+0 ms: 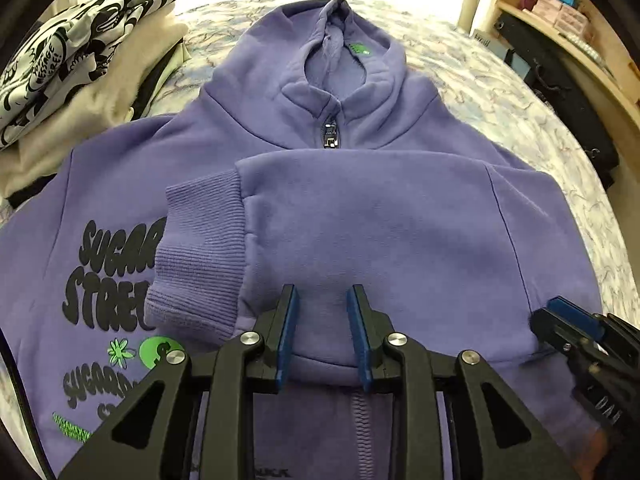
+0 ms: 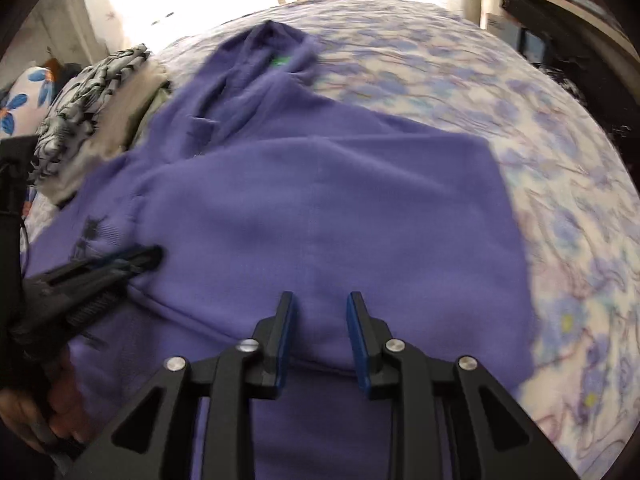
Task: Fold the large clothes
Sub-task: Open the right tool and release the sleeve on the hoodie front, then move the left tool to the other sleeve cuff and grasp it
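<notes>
A purple zip hoodie (image 1: pixel 360 216) with black and green print lies front up on the bed, hood at the far end. Its right side and sleeve are folded across the chest, the ribbed cuff (image 1: pixel 200 256) pointing left. My left gripper (image 1: pixel 322 300) is open, its fingers standing over the near edge of the folded sleeve. My right gripper (image 2: pixel 320 304) is open over the same folded edge of the hoodie (image 2: pixel 320 208), further right. Each gripper shows at the side of the other's view: the right (image 1: pixel 560 320), the left (image 2: pixel 132 260). Neither holds cloth.
A stack of folded clothes (image 1: pixel 80 64) sits at the far left of the bed. The flowered bedsheet (image 2: pixel 560 184) stretches to the right. Wooden shelves (image 1: pixel 560 20) with boxes and dark items stand at the right edge. A bright window is at the back.
</notes>
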The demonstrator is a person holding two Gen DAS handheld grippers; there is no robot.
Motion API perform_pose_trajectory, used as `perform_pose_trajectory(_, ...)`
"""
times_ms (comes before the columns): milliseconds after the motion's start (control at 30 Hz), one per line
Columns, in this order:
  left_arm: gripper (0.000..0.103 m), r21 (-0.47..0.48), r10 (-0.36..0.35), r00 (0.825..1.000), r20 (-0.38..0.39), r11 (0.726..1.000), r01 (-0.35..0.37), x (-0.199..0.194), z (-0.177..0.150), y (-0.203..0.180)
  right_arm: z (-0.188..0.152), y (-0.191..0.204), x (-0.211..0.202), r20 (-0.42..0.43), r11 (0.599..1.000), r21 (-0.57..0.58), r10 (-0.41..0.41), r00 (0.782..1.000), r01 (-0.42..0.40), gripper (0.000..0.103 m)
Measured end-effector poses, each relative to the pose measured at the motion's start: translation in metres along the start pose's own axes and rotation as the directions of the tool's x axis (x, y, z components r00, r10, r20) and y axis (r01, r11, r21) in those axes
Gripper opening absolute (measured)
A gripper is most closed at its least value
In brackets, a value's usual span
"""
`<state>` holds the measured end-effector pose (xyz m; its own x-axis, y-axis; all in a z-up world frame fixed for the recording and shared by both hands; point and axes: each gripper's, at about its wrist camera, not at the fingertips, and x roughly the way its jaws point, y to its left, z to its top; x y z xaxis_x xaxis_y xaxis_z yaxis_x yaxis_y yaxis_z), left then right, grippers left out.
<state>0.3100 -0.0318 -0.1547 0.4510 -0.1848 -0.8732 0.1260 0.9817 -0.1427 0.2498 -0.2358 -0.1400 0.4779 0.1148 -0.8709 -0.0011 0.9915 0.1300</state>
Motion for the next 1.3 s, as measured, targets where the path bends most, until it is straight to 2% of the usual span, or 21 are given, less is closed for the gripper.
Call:
perform_pose_trajectory(33, 0.025, -0.009, -0.018, 1.0, -0.006, 1.0, 0.018, -0.001, 0.001, 0.004, -0.003, -0.013, -0.003, 0.007, 1.0, 0.021, 0.0, 1.0, -0.001, 0.033)
perform_pose_trajectory(100, 0.025, -0.03, -0.04, 0.999, -0.015, 0.999, 0.04, -0.006, 0.0, 0.011, -0.008, -0.035, -0.011, 0.028, 0.985, 0.032, -0.171, 0.985, 0.17, 0.017)
perform_pose_trajectory(133, 0.025, -0.038, -0.05, 0.999, -0.017, 0.998, 0.049, -0.008, 0.001, 0.014, -0.011, -0.049, -0.015, 0.033, 0.987, 0.049, -0.152, 0.988, 0.15, 0.011)
perform_pose_trajectory(233, 0.025, -0.032, -0.036, 0.999, -0.016, 0.999, 0.036, -0.01, -0.002, 0.011, -0.016, -0.075, -0.026, 0.017, 0.99, 0.131, -0.064, 0.998, 0.061, 0.009)
perform_pose_trajectory(400, 0.029, -0.033, -0.023, 1.0, -0.014, 0.999, 0.023, -0.021, -0.01, 0.006, -0.02, -0.07, -0.038, 0.012, 0.985, 0.158, -0.074, 0.997, 0.071, 0.013)
perform_pose_trajectory(433, 0.034, -0.029, -0.024, 1.0, -0.011, 0.999, 0.023, -0.025, -0.012, 0.004, -0.021, -0.067, -0.038, 0.01, 0.984, 0.159, -0.078, 0.997, 0.075, 0.013)
perform_pose_trajectory(467, 0.046, -0.025, -0.018, 1.0, -0.011, 1.0, 0.018, -0.029, -0.014, 0.003, -0.022, -0.064, -0.038, 0.007, 0.984, 0.162, -0.078, 0.997, 0.076, 0.013)
perform_pose_trajectory(533, 0.057, -0.022, 0.009, 1.0, 0.0, 1.0, -0.009, -0.038, -0.018, 0.001, -0.025, -0.061, -0.04, 0.003, 0.982, 0.171, -0.081, 0.997, 0.079, 0.013)
perform_pose_trajectory(733, 0.057, -0.03, 0.02, 1.0, 0.017, 0.999, -0.02, -0.061, -0.033, 0.0, -0.033, -0.058, -0.056, -0.001, 0.976, 0.211, -0.052, 0.999, 0.051, 0.013)
perform_pose_trajectory(1300, 0.057, -0.024, 0.056, 0.997, 0.062, 0.998, -0.054, -0.128, -0.086, -0.006, -0.069, -0.03, -0.097, 0.025, 0.977, 0.215, -0.003, 1.0, -0.002, 0.013)
